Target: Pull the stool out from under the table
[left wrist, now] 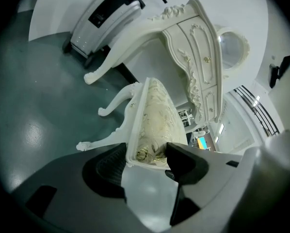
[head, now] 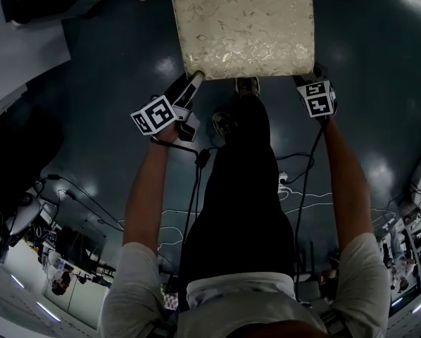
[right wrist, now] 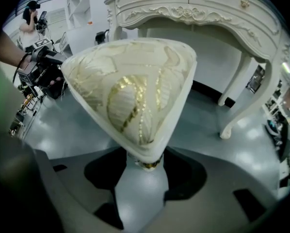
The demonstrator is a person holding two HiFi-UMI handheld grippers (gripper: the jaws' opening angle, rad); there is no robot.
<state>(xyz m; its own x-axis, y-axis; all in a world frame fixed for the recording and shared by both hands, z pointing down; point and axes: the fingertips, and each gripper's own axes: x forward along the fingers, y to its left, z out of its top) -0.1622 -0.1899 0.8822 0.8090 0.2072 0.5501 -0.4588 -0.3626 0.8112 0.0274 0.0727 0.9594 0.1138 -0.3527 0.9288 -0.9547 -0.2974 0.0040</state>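
The stool (head: 243, 30) stands on the dark floor (head: 112, 62) at the top centre of the head view. Its cream, gold-patterned cushion faces up, and its near edge is just above the person's shoe (head: 248, 85). The white carved table (left wrist: 193, 47) fills the upper right of the left gripper view, beyond the stool. In the head view only the table's feet show, at the top edge either side of the stool.

The left gripper (head: 191, 78) meets the stool's lower left corner in the head view. In the left gripper view that corner sits between the fingers, which are closed on the seat frame and cushion edge. The right gripper (head: 310, 76) is at the lower right corner. In the right gripper view the pointed cushion corner (right wrist: 130, 96) fills the centre, and the fingers, set wide, clamp its tip from both sides. Both arms reach forward on either side of the person's dark trouser leg (head: 242, 189).
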